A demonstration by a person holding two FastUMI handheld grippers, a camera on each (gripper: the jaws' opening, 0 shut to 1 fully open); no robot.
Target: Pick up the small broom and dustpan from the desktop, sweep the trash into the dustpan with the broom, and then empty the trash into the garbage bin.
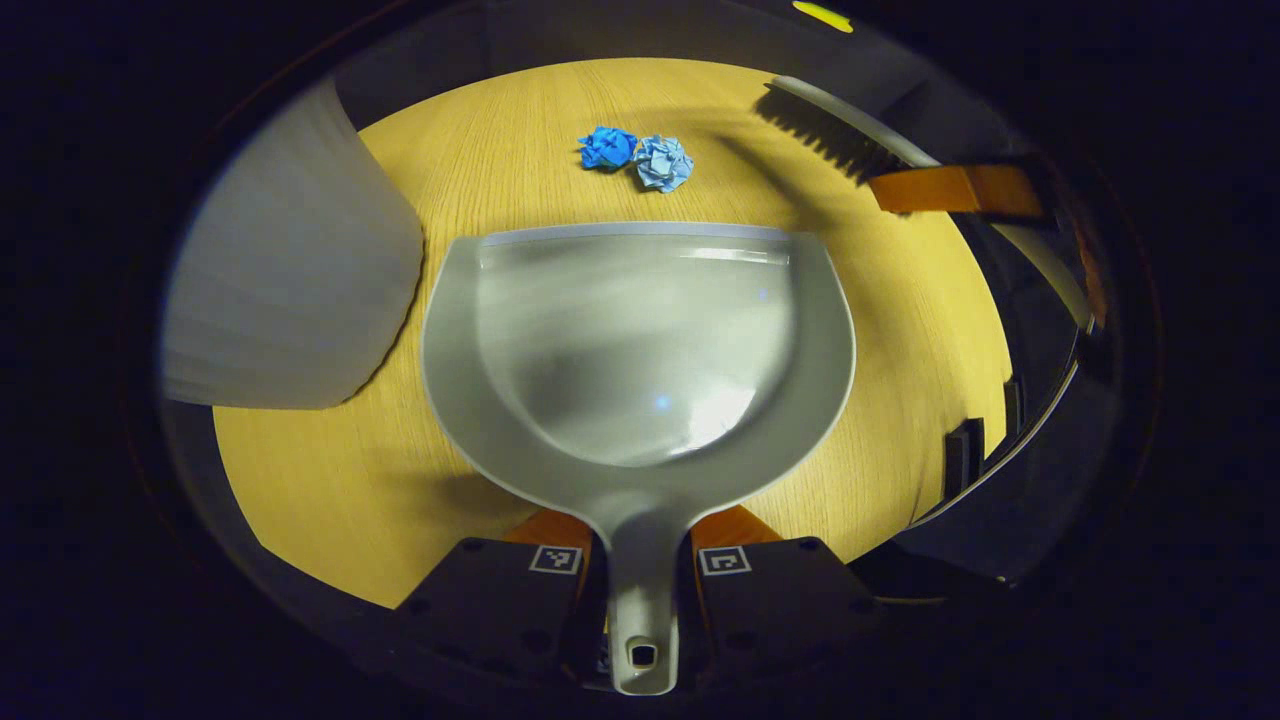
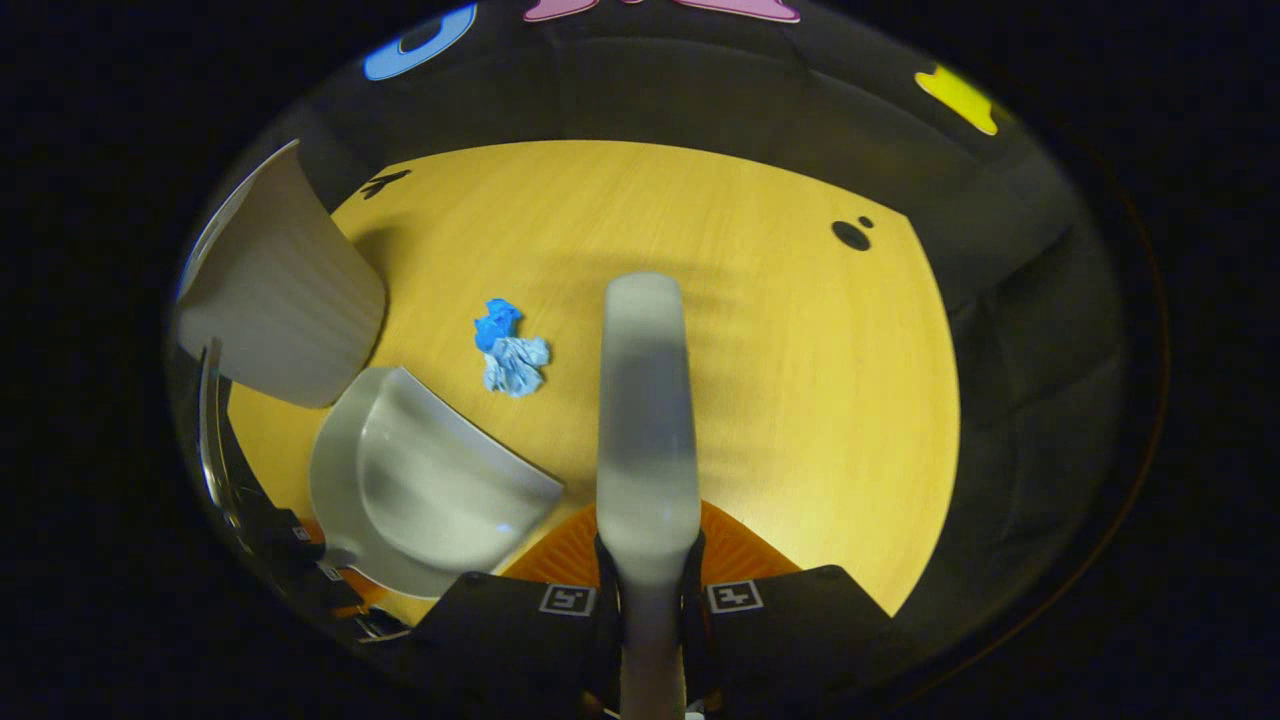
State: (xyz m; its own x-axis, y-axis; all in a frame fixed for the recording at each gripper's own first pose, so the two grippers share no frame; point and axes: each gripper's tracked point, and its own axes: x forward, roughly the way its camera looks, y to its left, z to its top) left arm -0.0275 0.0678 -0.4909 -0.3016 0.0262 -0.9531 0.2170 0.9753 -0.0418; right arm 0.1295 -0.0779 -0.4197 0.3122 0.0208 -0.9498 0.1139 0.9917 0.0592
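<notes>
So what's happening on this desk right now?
A person is sweeping up with two handheld grippers. The left gripper holds the dustpan by its handle, mouth facing two crumpled blue paper balls on the wooden desk. The right gripper holds the broom. The pan is empty; a grey garbage bin stands beside it.

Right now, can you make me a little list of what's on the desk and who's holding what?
desk: wooden desktop
trash: two crumpled blue paper balls, touching, lying on the desk just beyond the dustpan's front edge
dustpan: grey dustpan, empty, its handle held in the left gripper
broom: small broom, its handle held in the right gripper, bristles up near the trash in the left gripper view
bin: pale garbage bin beside the dustpan
sweeping: not done yet
</notes>
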